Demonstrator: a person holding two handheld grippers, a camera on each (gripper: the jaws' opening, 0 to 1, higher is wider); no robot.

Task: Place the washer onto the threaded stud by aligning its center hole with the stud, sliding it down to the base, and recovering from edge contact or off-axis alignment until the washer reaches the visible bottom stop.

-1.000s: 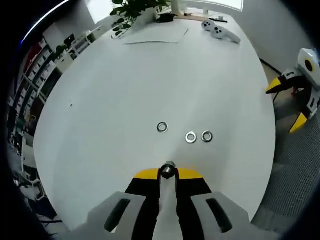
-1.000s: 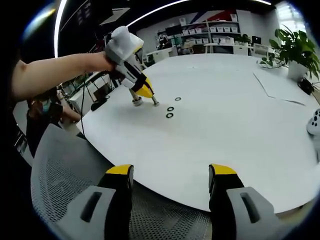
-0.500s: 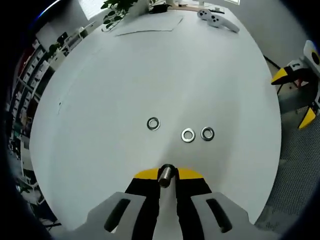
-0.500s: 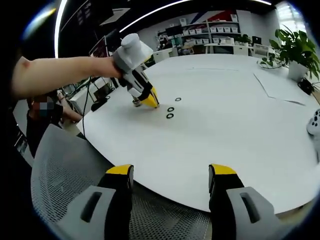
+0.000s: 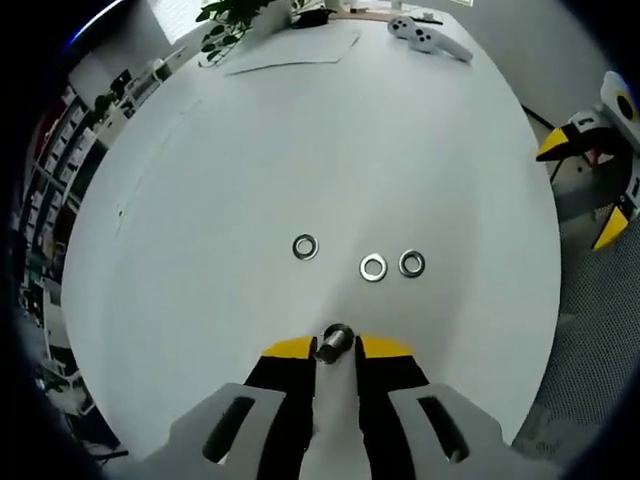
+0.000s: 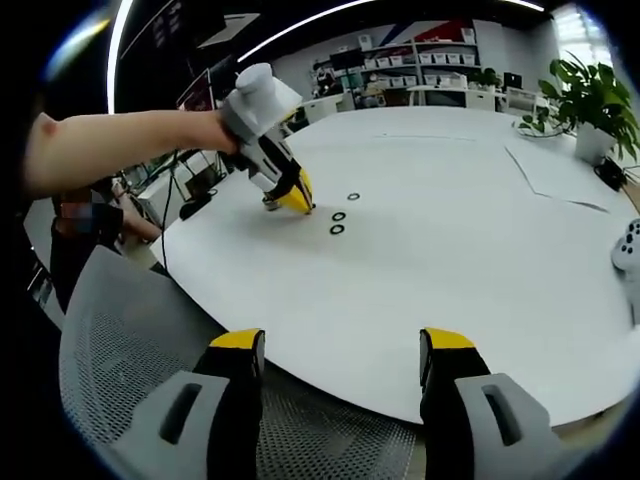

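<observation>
Two yellow-tipped jaws of my left gripper (image 5: pixel 335 348) rise from the bottom centre of the left gripper view, and the threaded stud (image 5: pixel 333 342) stands between their tips; they sit close beside it, but I cannot tell whether they clench it. Beyond the tips, at mid-frame, three washers lie flat on the white table (image 5: pixel 250 160): a lone washer (image 5: pixel 305 246) to the left, then a middle washer (image 5: pixel 373 267) and a right washer (image 5: pixel 411 263) just beside each other. Nothing lies between the stud and these rings. At the upper edge of that view are a sheet of paper (image 5: pixel 290 52), a potted plant (image 5: pixel 232 18) and a white controller (image 5: pixel 428 36). My right gripper (image 6: pixel 340 362) is released, jaws wide apart at the bottom of the right gripper view, over the table's near edge and a grey mesh chair (image 6: pixel 130 350). There, my left gripper shows at upper left, tips down on the table, the washers just to its right.
</observation>
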